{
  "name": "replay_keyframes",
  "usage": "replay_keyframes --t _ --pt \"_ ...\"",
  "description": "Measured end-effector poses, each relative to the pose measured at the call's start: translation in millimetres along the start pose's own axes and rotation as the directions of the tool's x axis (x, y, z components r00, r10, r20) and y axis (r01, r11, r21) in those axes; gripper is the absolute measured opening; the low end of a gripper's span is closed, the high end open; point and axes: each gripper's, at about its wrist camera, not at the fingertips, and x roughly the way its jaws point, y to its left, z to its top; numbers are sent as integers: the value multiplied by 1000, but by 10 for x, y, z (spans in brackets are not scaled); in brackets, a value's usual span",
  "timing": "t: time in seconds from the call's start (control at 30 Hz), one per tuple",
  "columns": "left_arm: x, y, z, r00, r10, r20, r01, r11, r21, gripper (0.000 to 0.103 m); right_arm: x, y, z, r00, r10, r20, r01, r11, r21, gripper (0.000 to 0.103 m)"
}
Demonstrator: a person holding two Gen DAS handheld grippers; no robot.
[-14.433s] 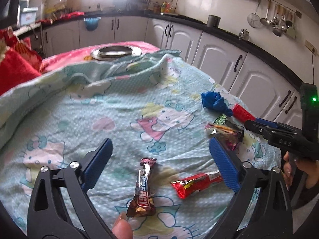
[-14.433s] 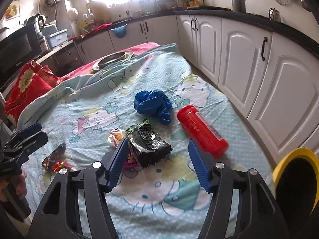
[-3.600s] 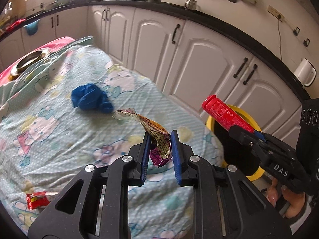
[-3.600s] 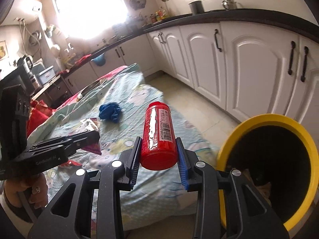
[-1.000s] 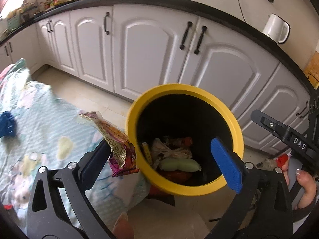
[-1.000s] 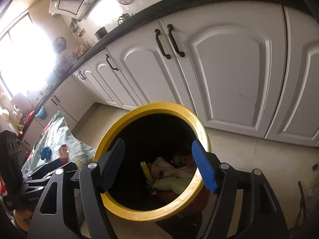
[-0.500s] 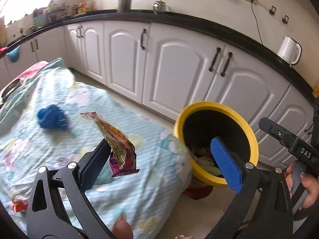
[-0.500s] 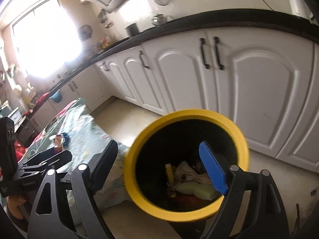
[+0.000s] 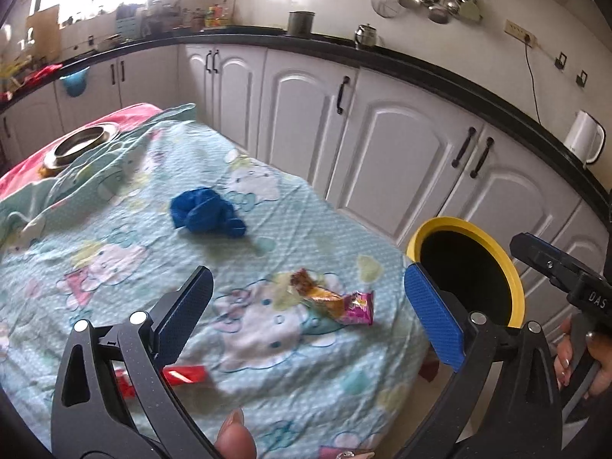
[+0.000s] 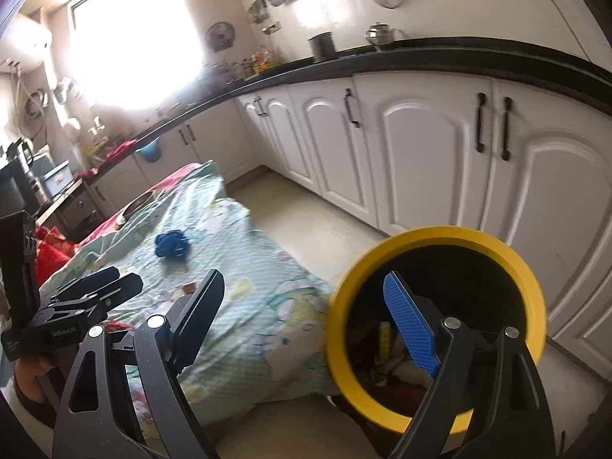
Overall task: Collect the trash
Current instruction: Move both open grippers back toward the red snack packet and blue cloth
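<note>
While both claws are held empty over the bed, the step in hand is judged to be a fresh pickup, with litter yet to be gathered from the sheet.

Item 1. Left gripper [image 9: 304, 298]: jaws spread wide, nothing held between them. It is aimed at the near corner of the bed [image 9: 114, 229].

Item 2. Right gripper [image 10: 306, 306]: jaws likewise apart and empty, its blue pad seen against the mouth of the bin.

Item 3. Pink-and-gold wrapper [image 9: 336, 300]: lying flat on the sheet, ahead of the left claw and between the lines of its two pads, nearer the right-hand pad; not touched by either.

Item 4. Blue crumpled bag [image 9: 206, 214]: lying farther up the bed, well apart from both claws.

Item 5. Red wrapper [image 9: 183, 375]: lying near the bed edge, partly hidden behind the left claw's left finger.

Item 6. Yellow-rimmed bin [image 9: 512, 279]: standing on the floor just beside the bed corner; earlier refuse is seen inside from the right wrist view.

Next move, as judged: the left claw is to be lowered over the pink-and-gold wrapper, closed across its crinkled middle, and carried to the bin. A thin foil may be missed if the sheet is pinched with it.
</note>
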Motion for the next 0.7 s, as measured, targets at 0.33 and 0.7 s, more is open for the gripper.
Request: replay_keyframes --t 0.33,0.7 --pt "-134 397 -78 998 57 -5 -57 998 -5 92 221 407 60 999 44 -26 -46 998 -52 83" --pt "-168 843 -234 993 111 -49 -110 994 10 92 532 839 138 991 115 -69 -122 986 -114 83"
